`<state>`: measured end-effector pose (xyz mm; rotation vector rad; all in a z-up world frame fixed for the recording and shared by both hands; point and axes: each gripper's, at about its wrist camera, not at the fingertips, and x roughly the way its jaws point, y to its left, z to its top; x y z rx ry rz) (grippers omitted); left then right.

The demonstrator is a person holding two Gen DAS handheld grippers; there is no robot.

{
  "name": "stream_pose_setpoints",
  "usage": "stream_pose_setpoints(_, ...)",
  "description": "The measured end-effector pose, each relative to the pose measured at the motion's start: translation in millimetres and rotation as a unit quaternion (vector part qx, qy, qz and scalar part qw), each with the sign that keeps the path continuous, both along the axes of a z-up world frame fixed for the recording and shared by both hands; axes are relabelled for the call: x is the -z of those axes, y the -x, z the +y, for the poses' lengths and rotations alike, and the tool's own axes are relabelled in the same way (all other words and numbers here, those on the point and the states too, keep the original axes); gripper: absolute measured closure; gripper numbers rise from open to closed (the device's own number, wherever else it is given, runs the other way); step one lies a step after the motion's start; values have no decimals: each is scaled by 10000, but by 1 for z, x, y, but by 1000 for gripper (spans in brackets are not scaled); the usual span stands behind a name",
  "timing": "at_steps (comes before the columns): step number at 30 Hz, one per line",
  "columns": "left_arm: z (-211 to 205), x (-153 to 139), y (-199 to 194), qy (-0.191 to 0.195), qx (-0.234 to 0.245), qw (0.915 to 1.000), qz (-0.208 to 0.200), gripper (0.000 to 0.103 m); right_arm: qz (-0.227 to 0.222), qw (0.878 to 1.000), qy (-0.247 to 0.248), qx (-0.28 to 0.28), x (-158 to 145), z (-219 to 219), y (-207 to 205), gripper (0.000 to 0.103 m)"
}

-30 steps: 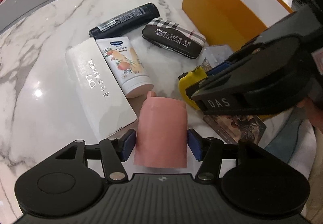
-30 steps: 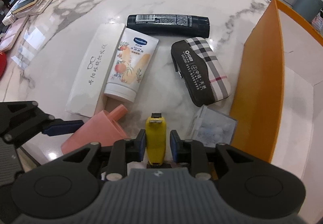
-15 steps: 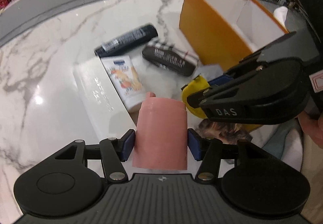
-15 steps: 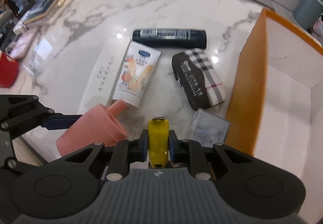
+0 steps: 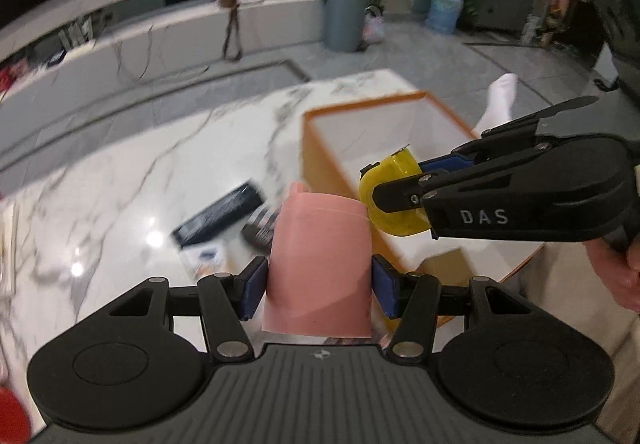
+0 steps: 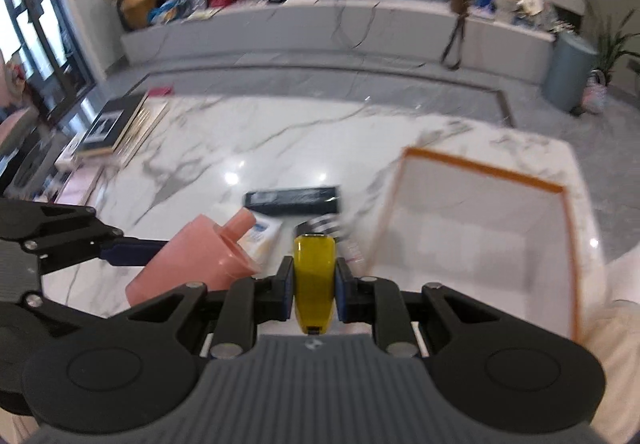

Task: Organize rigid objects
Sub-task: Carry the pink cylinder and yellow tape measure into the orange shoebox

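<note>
White marble tabletop [image 6: 248, 148] fills the scene, with an orange-rimmed box [image 6: 480, 168] at its right end. Above it, the left gripper [image 5: 318, 280] clamps a pink bottle [image 5: 320, 264] between both pads, jaws partly apart around its body. Just beside it, the right gripper [image 6: 312, 284] is squeezed nearly closed on a yellow tape measure [image 6: 313, 276]. A black tube [image 6: 292, 200] lies blurred on the marble below.

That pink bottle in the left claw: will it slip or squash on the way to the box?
The pink bottle probably stays put: the left claw presses its pads flat on both sides of the body. The walls show no denting, so it looks fairly stiff. Its smooth, tapering body might slide if the grip loosens over the orange box.
</note>
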<state>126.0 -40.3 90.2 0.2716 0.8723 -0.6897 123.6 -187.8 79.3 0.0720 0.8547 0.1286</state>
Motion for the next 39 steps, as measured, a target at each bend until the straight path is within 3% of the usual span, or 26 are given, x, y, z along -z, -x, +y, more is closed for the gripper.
stream_pose_setpoints(6, -57, -2, 4, -126, 531, 9984, -176, 39, 67, 9984, -68, 557, 8, -54, 14, 84)
stream_pose_setpoints(17, -142, 55, -10, -983, 1371, 9856, -148, 39, 591, 9850, -729, 1450, 73, -135, 3, 84)
stream_pose_setpoints(21, -164, 81, -17, -1482, 1705, 9737, -293, 39, 750, 9796, -963, 1599, 100, -150, -7, 84)
stream_pose_setpoints(31, -192, 132, -39, -2507, 2600, 9319, -341, 39, 1222, 9684, -1454, 1618, 143, -162, -32, 84)
stream_pose_setpoints(35, -197, 144, -46, -2758, 2801, 9193, -202, 39, 1371, 9661, -1552, 1539, 151, -159, -37, 84)
stream_pose_setpoints(39, -194, 151, -50, -2870, 2875, 9138, -7, 39, 1495, 9642, -1633, 1459, 157, -155, -41, 84)
